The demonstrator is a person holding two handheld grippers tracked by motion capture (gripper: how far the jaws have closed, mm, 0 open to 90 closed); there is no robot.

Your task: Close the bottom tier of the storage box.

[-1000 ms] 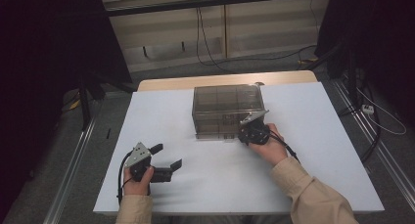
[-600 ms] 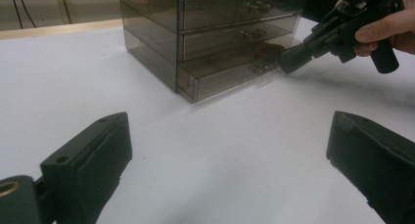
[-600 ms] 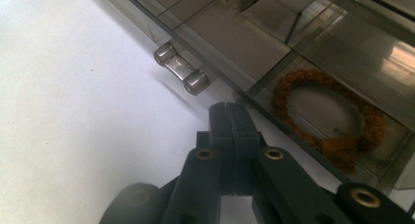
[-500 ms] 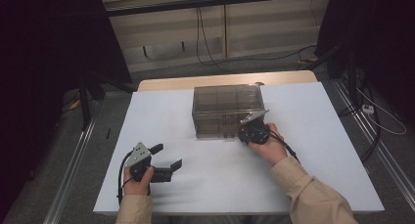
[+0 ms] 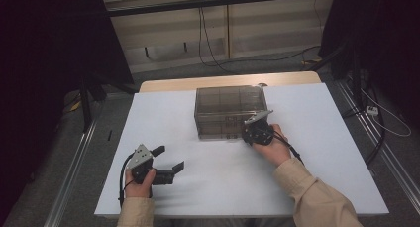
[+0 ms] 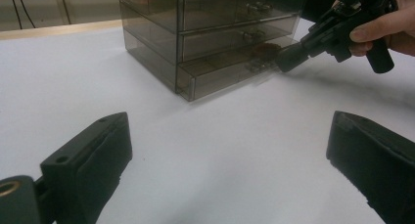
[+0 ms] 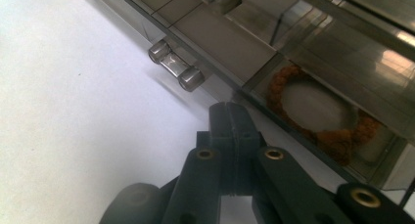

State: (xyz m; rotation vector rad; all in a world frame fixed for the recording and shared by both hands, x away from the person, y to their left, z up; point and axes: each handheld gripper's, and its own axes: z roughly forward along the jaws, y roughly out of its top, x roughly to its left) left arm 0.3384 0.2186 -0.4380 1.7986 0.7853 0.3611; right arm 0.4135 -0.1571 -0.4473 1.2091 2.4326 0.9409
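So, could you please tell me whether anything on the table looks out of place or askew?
Nothing stands out: the smoky drawer unit sits square on the white table, with a brown beaded bracelet inside its bottom drawer.

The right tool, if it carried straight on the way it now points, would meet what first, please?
Most likely the front of the bottom drawer of the smoky drawer box. The right tool, shut, points there beside the handle; whether it already touches is unclear.

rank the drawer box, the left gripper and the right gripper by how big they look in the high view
1. drawer box, plainly largest
2. left gripper and right gripper: alike, no telling
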